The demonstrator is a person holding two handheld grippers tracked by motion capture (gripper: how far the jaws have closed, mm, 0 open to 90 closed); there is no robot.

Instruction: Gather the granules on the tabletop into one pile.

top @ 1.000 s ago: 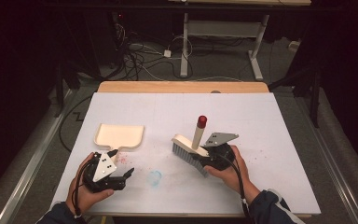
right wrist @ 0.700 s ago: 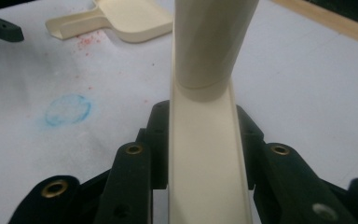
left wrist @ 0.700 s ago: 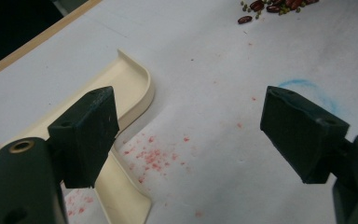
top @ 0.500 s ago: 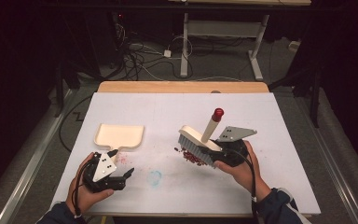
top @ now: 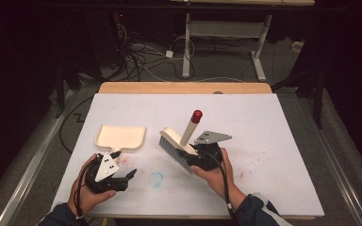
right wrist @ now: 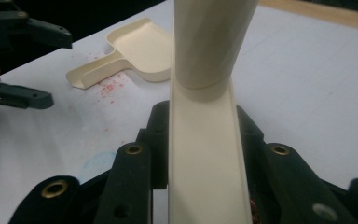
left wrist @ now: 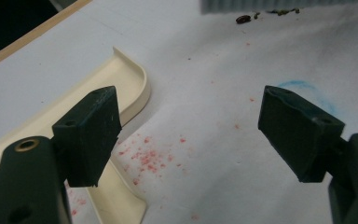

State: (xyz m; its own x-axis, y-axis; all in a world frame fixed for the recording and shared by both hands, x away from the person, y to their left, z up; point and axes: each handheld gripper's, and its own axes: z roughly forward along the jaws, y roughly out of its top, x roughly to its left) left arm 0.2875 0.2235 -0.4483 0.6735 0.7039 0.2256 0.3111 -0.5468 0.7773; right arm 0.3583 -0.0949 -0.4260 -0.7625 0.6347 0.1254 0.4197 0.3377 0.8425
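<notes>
White table (top: 273,141), brush (top: 179,141) in right claw (top: 199,157)

I can read no text, label, brand, number or sign anywhere here. Nothing is printed on the brush (top: 179,141) clamped in my right gripper (top: 202,157), on the dustpan (top: 121,137), or on the white table sheet (top: 273,132). The grey plate on my left gripper (top: 122,181) shows small dark dots, not characters.
</notes>
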